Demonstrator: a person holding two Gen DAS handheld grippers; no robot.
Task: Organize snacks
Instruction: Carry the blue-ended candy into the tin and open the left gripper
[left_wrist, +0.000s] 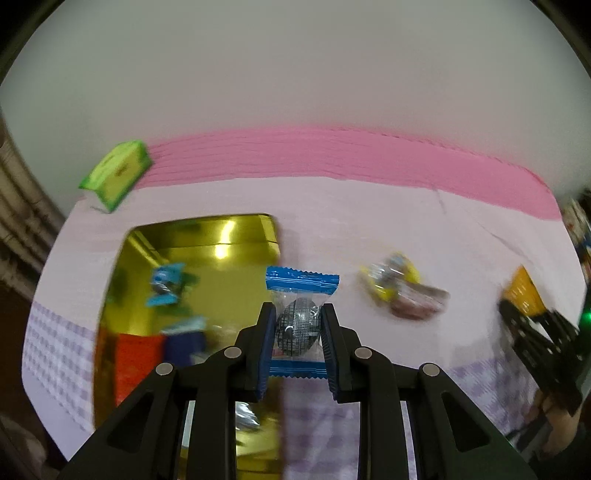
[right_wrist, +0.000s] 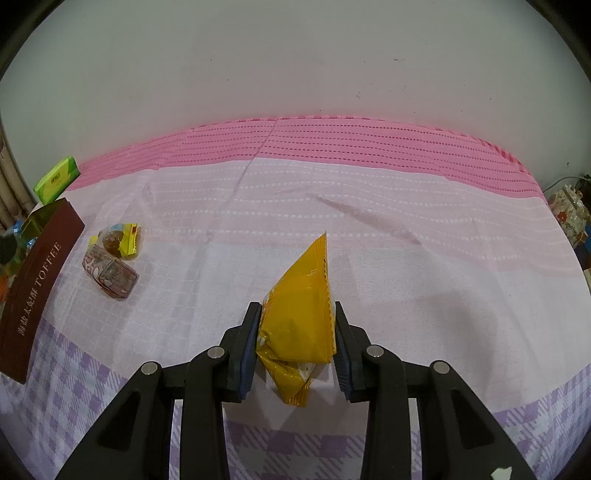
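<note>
Both grippers loaded up – one snack each

Left gripper (left_wrist: 298, 332) is pinching a clear candy with blue ends (left_wrist: 301, 317), held up just right of the gold tin (left_wrist: 207, 236). Right gripper (right_wrist: 295, 343) is clamped on a yellow packet (right_wrist: 301, 310) above the pink tablecloth (right_wrist: 406, 240) – two more wrapped snacks (right_wrist: 112, 266) lie near the brown toffee box (right_wrist: 37, 288).

Glossy gold metal tin (left_wrist: 207, 232); matt woven tablecloth (right_wrist: 406, 221).

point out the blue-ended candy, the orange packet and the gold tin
blue-ended candy (left_wrist: 297, 325), left wrist view, its dark centre
orange packet (right_wrist: 301, 314), right wrist view, its middle
gold tin (left_wrist: 221, 236), left wrist view, its far inner wall
</note>
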